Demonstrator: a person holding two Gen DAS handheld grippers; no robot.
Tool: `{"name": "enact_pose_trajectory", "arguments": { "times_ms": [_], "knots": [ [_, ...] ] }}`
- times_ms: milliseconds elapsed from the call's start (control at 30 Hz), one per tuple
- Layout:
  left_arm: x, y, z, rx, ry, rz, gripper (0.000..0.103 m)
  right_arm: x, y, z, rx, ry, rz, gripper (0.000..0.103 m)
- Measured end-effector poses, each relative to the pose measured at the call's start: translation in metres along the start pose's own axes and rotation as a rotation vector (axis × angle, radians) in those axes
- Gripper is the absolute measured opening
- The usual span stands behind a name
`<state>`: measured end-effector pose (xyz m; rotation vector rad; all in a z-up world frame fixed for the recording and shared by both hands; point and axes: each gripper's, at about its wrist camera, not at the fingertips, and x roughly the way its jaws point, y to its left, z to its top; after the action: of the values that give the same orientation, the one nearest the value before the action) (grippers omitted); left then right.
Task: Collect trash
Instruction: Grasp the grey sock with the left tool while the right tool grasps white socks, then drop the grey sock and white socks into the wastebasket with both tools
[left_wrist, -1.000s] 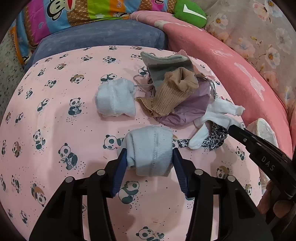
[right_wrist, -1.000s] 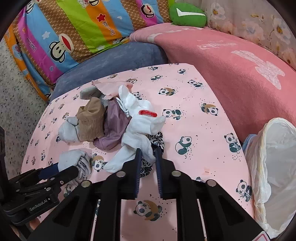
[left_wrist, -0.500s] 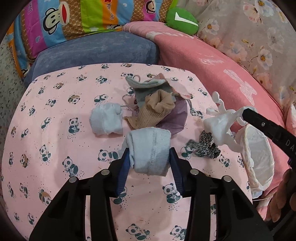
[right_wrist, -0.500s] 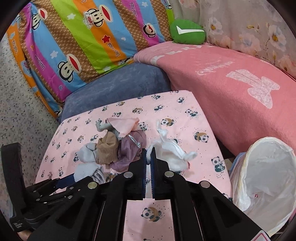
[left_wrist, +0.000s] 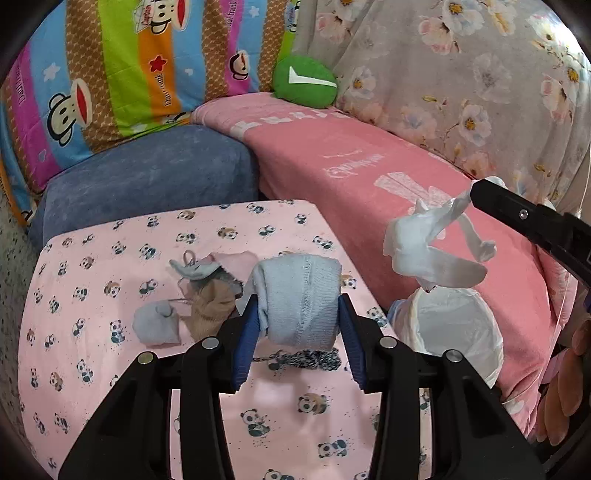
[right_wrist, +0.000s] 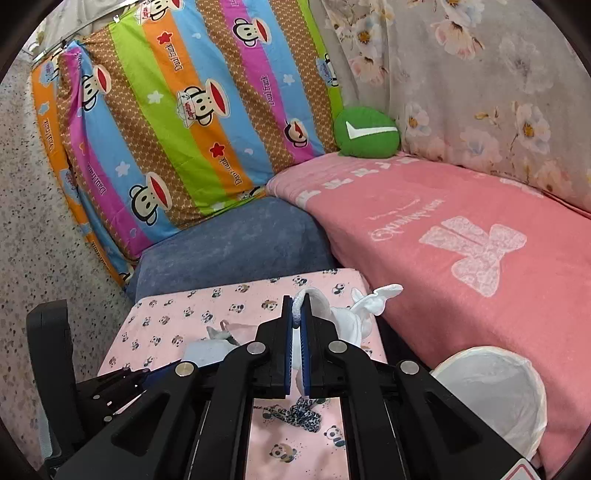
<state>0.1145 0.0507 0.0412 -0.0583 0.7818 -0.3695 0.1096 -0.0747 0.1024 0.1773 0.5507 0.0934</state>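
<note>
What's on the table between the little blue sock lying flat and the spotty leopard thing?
In the left wrist view, the brown sock lies between the small blue sock and the leopard-print piece.

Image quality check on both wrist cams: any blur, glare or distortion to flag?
Left wrist view: strong fisheye bending with black corner vignette; the dangling white cloth is slightly motion-smeared; the rolled light-blue knitted sock is sharp; even indoor light, no glare. Right wrist view: same barrel distortion; floral curtain looks washed out and soft; white-lined bin sits near the warped edge.
</note>
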Motion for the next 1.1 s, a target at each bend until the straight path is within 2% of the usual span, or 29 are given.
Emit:
{"name": "enact_pose_trajectory", "arguments": {
  "times_ms": [200, 433, 700, 1100],
  "knots": [
    [-0.007, -0.039, 0.011, 0.059, -0.034, -0.04, 0.041, -0.039, -0.025, 0.016, 0.019, -0.064, -0.024, 0.005],
    [-0.004, -0.082, 0.013, 0.119, -0.035, -0.081, 0.041, -0.072, -0.06, 0.013, 0.053, -0.092, -0.074, 0.005],
    [0.007, -0.124, 0.005, 0.179, -0.008, -0.114, 0.041, -0.089, -0.108, -0.011, 0.113, -0.069, -0.139, 0.005],
    [0.029, -0.176, -0.005, 0.256, 0.046, -0.174, 0.041, -0.089, -0.168, -0.048, 0.203, -0.019, -0.195, 0.005]
  ]
}}
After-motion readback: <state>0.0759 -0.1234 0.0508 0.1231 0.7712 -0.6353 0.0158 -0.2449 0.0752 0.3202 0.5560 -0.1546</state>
